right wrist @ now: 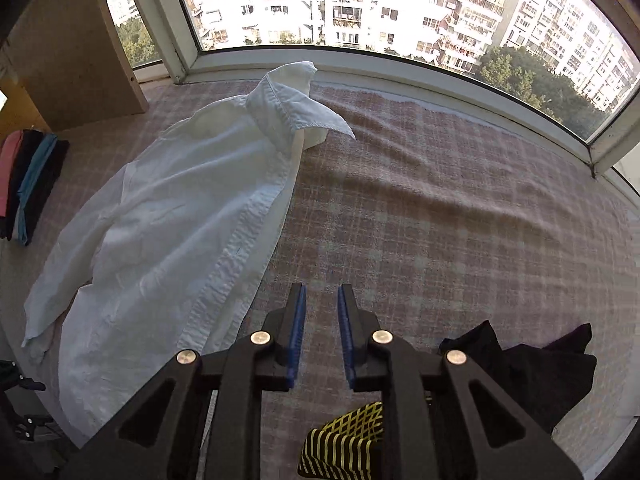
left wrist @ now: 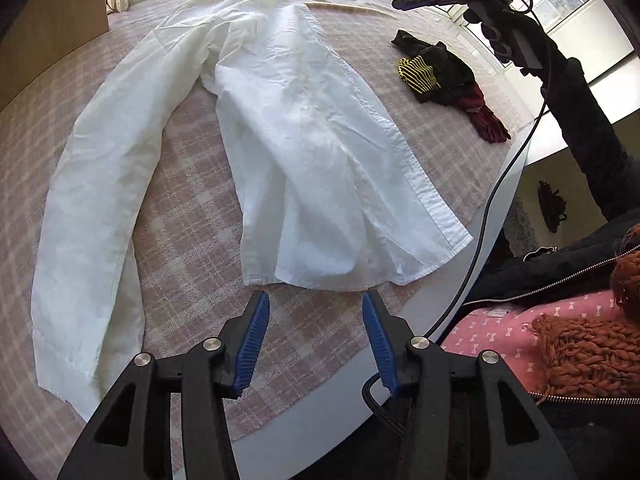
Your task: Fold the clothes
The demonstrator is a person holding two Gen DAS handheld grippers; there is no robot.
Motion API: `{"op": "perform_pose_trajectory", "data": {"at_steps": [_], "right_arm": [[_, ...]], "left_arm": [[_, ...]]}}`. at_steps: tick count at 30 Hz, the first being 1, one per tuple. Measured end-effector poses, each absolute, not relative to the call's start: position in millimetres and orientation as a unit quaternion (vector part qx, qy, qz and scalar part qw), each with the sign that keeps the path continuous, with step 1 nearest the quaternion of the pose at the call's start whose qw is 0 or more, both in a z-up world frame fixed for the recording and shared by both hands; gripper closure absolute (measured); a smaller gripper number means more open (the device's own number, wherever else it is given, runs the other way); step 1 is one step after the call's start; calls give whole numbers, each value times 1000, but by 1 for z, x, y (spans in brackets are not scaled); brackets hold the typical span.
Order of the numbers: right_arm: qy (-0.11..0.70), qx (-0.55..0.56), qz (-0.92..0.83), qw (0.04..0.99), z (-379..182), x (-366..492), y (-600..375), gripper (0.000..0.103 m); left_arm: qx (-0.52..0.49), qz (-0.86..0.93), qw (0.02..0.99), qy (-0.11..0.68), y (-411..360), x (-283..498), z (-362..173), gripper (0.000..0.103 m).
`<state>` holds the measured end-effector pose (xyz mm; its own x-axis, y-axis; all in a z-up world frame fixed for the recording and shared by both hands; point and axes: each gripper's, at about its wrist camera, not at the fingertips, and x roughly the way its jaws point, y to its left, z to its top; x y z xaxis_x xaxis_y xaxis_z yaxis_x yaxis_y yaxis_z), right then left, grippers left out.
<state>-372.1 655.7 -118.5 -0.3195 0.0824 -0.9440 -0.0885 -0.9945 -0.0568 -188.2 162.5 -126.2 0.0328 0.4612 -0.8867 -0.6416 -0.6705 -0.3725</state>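
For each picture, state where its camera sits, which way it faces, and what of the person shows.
Left wrist: on the left hand-held gripper, facing down over the white shirt's hem; a dark sleeve shows.
Right wrist: on the right hand-held gripper, facing the window beside the shirt's collar; no body shows.
Shared: shirt, plaid cloth, dark clothes.

- Strong daylight enters through the window [right wrist: 340,4] at the far side; the buildings outside are blown out to near white.
- White shirt [left wrist: 304,128] glares in the left wrist view, folds faint.
- Soft short shadows under the shirt hem and collar.
- Heavy fisheye bending; dark vignette in the corners.
- Both views sharp, no motion blur seen.
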Motion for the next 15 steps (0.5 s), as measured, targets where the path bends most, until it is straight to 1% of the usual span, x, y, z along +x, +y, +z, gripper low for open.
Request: {"op": "perform_pose_trajectory", "data": {"at_steps": [3,6,9,10,11,12,13,15], "right_arm": [[23,-582,810,62,-105,-315,635,86],[58,-588,805,47,-103,-261,594,86],[101,-602,792,14,-126,-226,530,86],[124,-608,784,-1,-138,-219,508,84],[154,-616,772,-21,-153,-214,485,80],[180,-621,762,-35,-166,-211,464,79],[191,-623,758,-35,-175,-210,445,79],[177,-625,760,-18,-185,-215,409,79]], "left_arm": [[-577,686,433,98,155,-185,-120,54],[-563,687,440,129,148,-198,-136,54],[-554,680,459,142,143,-213,-154,55],[-549,680,461,154,143,-217,-160,55],[-542,680,464,168,144,-220,-164,55],[-537,680,468,176,145,-223,-167,55],[-533,678,473,178,147,-226,-170,55],[-535,669,491,159,148,-233,-176,55]]}}
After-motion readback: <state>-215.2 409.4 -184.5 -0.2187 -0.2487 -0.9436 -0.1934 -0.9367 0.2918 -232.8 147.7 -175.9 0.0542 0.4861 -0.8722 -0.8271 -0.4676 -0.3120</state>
